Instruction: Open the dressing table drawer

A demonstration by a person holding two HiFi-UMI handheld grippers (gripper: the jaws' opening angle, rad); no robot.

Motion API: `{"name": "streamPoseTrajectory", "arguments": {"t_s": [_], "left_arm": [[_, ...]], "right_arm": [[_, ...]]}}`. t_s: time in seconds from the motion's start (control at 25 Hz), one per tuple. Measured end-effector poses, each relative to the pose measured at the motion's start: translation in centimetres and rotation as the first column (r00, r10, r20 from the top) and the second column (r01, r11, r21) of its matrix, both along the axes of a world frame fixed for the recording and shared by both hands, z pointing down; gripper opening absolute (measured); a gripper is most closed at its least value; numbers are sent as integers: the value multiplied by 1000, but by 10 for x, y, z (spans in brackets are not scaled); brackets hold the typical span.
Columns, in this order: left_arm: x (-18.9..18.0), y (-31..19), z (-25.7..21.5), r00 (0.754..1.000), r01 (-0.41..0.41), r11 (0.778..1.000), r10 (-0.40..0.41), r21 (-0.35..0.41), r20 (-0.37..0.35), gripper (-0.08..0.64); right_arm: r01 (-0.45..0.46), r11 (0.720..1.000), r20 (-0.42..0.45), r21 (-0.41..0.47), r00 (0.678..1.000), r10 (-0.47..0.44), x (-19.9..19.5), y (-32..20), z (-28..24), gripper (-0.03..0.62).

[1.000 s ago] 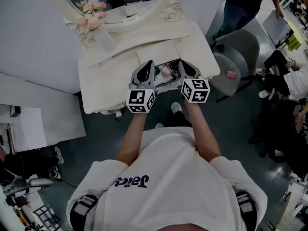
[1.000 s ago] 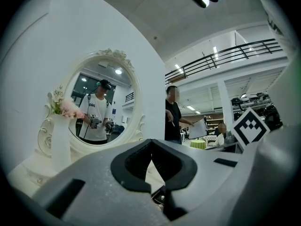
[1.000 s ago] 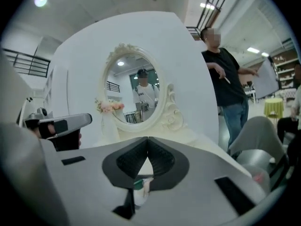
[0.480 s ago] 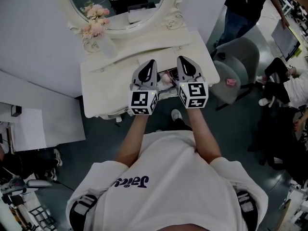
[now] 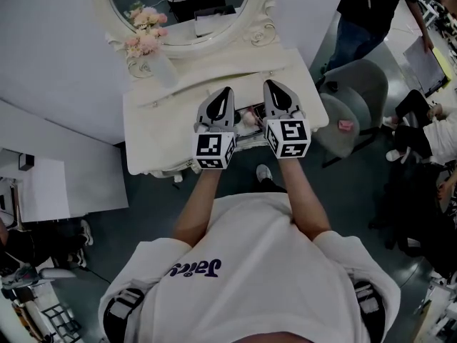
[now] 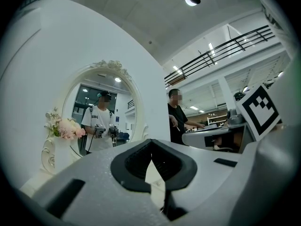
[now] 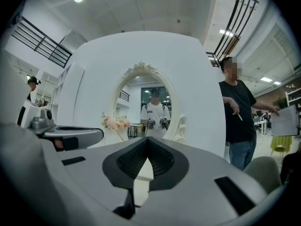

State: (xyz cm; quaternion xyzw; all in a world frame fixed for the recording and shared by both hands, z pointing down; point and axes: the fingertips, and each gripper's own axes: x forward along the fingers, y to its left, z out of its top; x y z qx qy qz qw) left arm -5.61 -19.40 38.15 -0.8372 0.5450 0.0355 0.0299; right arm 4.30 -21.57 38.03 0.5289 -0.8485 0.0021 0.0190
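Observation:
The white dressing table (image 5: 161, 131) with its oval mirror (image 5: 187, 9) stands in front of me in the head view. Its middle drawer (image 5: 246, 122) is pulled out, and small items, one of them pink, show inside between my two hands. Over the drawer, above the tabletop, my left gripper (image 5: 226, 91) and right gripper (image 5: 270, 86) are held side by side, level and pointing at the mirror. In the left gripper view the left gripper (image 6: 151, 145) is shut on nothing. The right gripper (image 7: 147, 142) is likewise shut and empty.
A white vase of pink flowers (image 5: 148, 33) stands on the table's back left. To the right is a grey chair (image 5: 357, 95), with a person in black (image 5: 368, 2) standing behind it and seated people further right. A white panel (image 5: 64, 184) lies at the left.
Both grippers have risen from the drawer front to above the tabletop, the right one more and with some roll. The drawer stays pulled out.

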Motion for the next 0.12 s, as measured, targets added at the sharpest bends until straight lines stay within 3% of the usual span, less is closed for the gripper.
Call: {"name": "streamPoseTrajectory", "arguments": {"t_s": [0.12], "left_arm": [[-2, -3, 2, 1000, 5, 1000, -5, -3, -1, 15]], "right_arm": [[3, 1000, -4, 0, 1000, -3, -1, -3, 1, 9]]}}
